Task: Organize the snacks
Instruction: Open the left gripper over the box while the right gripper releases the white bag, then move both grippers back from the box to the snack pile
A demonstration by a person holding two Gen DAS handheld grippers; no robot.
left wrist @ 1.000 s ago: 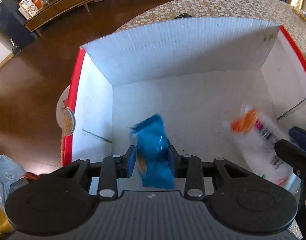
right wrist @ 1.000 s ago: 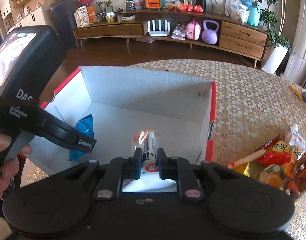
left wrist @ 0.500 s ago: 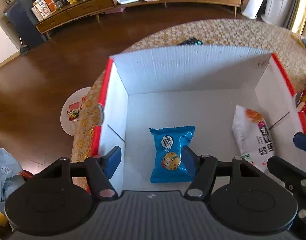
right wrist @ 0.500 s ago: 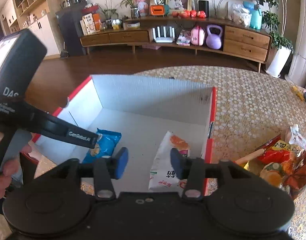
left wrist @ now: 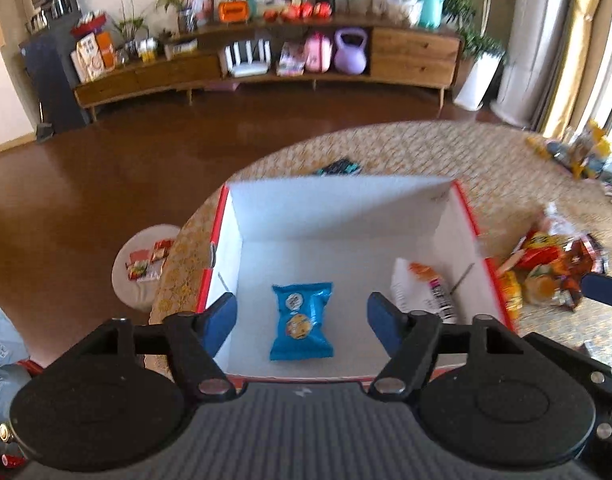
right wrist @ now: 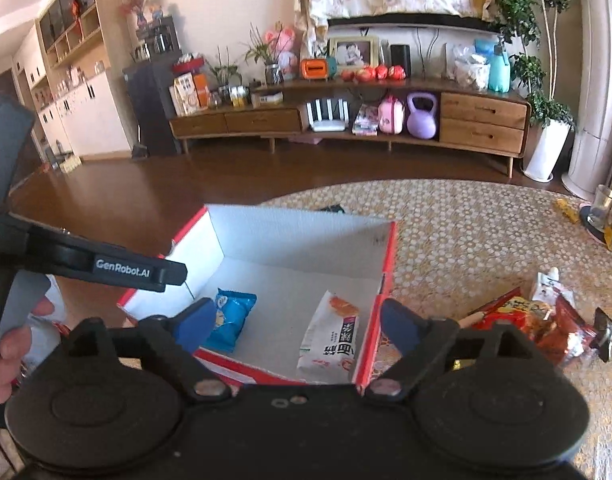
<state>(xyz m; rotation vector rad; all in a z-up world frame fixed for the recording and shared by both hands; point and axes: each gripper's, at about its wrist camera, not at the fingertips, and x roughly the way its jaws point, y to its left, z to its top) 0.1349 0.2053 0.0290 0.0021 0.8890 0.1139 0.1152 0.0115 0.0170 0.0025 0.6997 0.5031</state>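
A white cardboard box with red rims [left wrist: 346,200] [right wrist: 289,232] stands on the patterned table. A blue cookie packet [left wrist: 301,322] [right wrist: 231,314] lies flat on its floor at the left. A white packet with an orange print [left wrist: 424,288] [right wrist: 332,334] lies at the right. My left gripper [left wrist: 301,318] is open and empty above the box's near edge, over the blue packet. My right gripper [right wrist: 295,324] is open and empty above the near right part of the box.
A pile of red and orange snack packets [left wrist: 546,264] [right wrist: 534,320] lies on the table right of the box. A dark remote-like object [left wrist: 338,168] lies behind the box. A small round stool with packets [left wrist: 145,264] stands left of the table.
Both grippers opened and let go of their packets, which now lie in the box. Both grippers then lifted up and back from the box.
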